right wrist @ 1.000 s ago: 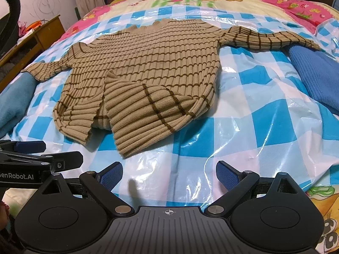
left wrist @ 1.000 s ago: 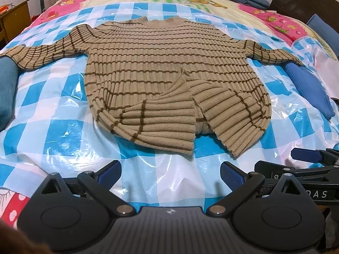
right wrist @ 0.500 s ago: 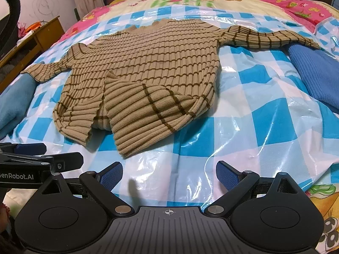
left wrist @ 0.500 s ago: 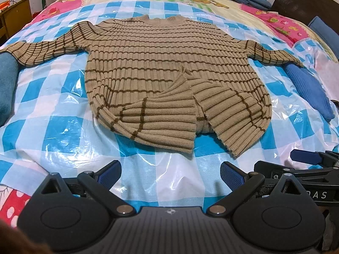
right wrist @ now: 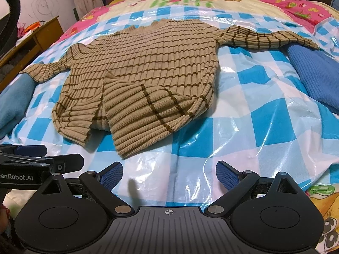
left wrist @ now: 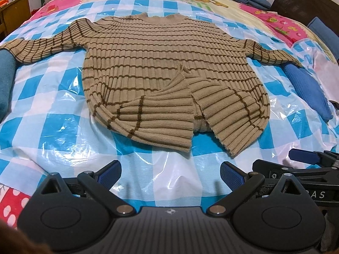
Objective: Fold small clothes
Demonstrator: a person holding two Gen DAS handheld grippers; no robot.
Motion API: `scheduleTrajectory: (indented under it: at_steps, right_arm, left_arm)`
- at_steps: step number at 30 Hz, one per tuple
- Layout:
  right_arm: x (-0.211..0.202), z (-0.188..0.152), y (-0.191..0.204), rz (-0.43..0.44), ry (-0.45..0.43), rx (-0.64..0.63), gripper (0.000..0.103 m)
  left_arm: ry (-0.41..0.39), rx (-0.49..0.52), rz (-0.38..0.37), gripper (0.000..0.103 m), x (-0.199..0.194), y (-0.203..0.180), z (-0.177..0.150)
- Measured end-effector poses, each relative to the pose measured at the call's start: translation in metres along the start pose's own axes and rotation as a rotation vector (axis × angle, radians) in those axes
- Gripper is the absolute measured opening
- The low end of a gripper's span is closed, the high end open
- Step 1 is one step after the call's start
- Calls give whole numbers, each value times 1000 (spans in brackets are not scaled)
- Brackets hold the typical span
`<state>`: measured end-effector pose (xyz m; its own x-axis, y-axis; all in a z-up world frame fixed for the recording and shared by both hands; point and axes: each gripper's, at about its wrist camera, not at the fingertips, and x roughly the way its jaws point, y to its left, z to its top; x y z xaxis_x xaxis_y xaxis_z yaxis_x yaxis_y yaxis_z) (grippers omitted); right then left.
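Both claws hung spread and empty: left gripper (left wrist: 170,172), right gripper (right wrist: 169,171). The striped ribbed sweater (left wrist: 169,72) looked soft and floppy; probably best pinched at a sleeve cuff (right wrist: 305,41).

The sweater (left wrist: 152,67) (right wrist: 146,63) is a tan ribbed knit with thin dark brown stripes. It lies flat on the checked plastic sheet (left wrist: 53,110) (right wrist: 243,97), its neckline at the sheet's far side and its hem toward the near side. Both sleeves stretch straight out sideways over the sheet. The 2 bottom corners of the hem are folded up and inward onto the body, forming 2 flaps whose edges meet near the middle of the lower body, leaving a narrow gap between them.
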<state>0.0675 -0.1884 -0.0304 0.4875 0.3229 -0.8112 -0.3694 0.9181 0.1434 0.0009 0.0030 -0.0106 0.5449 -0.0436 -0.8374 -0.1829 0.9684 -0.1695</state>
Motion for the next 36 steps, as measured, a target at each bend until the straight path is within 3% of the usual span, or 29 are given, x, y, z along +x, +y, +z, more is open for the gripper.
scheduleTrajectory:
  at_steps: [36]
  right_arm:
    - [1,4,-5,-8,-14,16,96]
  left_arm:
    - [-5,30,9,103,2,-9,9]
